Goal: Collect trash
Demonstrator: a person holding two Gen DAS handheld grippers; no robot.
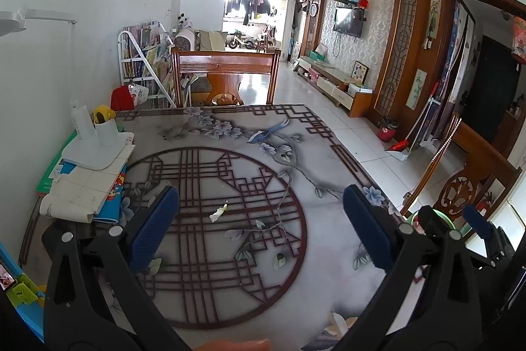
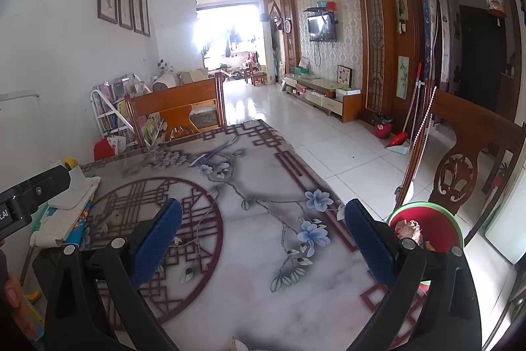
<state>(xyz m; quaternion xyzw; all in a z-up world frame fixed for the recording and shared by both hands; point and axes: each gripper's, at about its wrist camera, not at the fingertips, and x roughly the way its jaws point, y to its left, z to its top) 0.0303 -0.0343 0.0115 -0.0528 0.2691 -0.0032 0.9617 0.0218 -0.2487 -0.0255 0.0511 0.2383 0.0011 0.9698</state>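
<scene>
Hovering above the patterned bench (image 1: 296, 153), the left claw (image 1: 259, 209) has its blue pads spread wide apart and holds nothing; its open span frames a small crumpled scrap of white and yellowish trash (image 1: 218, 212) lying alone on the round lattice design, which suggests it is lined up to come down over that piece. The right claw (image 2: 263, 229) is likewise parted and empty, hanging nearer the bench's right edge, just beside a red bin with a green rim (image 2: 437, 219) that stands off the edge. Crumpled brownish litter (image 2: 409, 229) already sits inside, so the bin is probably kept close to receive drops. The scrap looks light, thin and folded, likely easy to pinch. A pile of books and papers (image 1: 85, 186) stays at the bench's left side.
</scene>
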